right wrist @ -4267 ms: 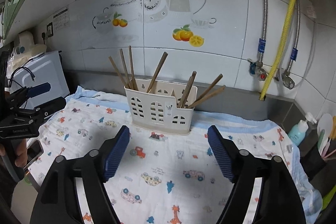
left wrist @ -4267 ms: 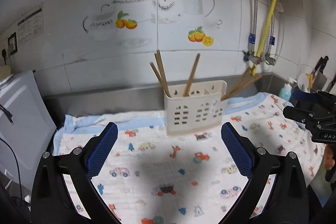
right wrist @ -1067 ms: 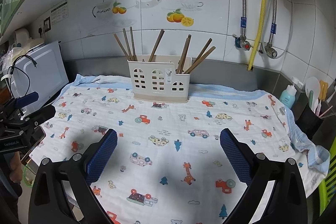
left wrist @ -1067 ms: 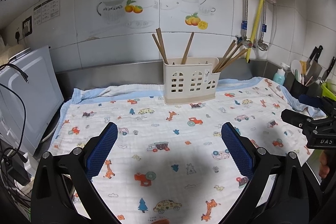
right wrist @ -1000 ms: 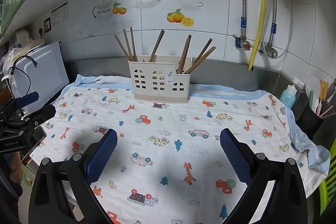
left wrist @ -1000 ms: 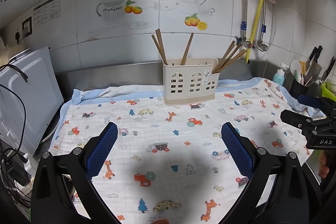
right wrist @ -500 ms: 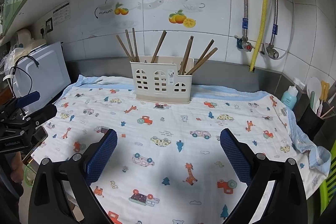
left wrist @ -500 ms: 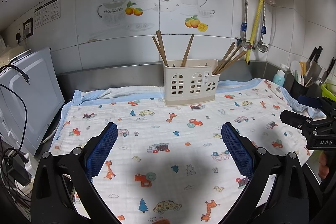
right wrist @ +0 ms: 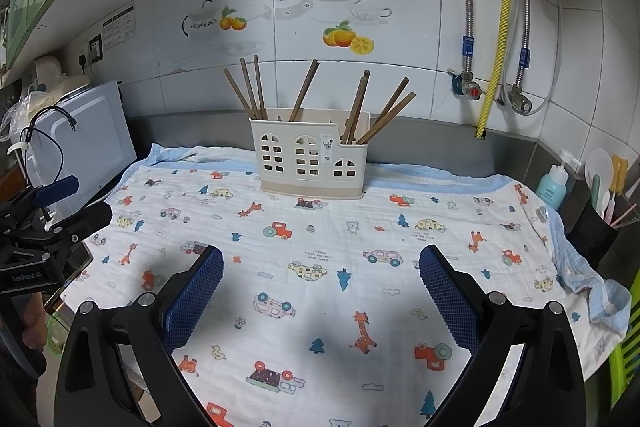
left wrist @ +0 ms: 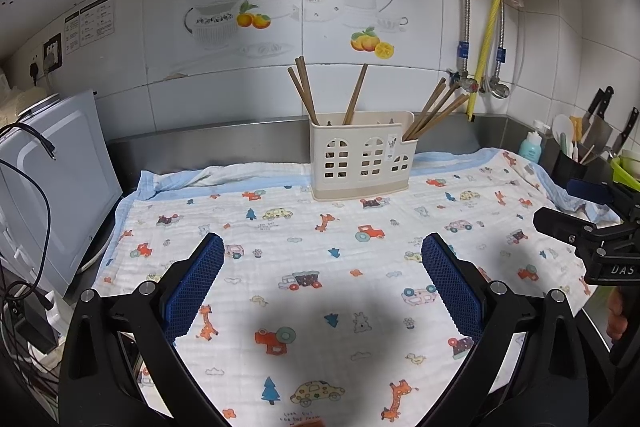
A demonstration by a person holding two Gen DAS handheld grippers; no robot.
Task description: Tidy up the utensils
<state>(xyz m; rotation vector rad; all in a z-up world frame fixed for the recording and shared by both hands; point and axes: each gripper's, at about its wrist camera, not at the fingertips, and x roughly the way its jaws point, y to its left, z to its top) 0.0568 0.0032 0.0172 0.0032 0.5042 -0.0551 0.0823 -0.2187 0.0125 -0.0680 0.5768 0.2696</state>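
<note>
Hanging farther back from the utensil holder (left wrist: 362, 155), both grippers empty

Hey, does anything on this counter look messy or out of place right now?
Mostly tidy. The chopsticks stand in the holder, leaning at mixed angles. The printed cloth is bunched at its right corner. Both grippers are open and empty.

Both claws — left claw (left wrist: 322, 267) and right claw (right wrist: 320, 267) — have drawn back from the utensil holder (left wrist: 362, 157), which now appears smaller and farther off; more of the printed cloth (right wrist: 320, 227) lies exposed in front of the holder — its near edge visible.
</note>
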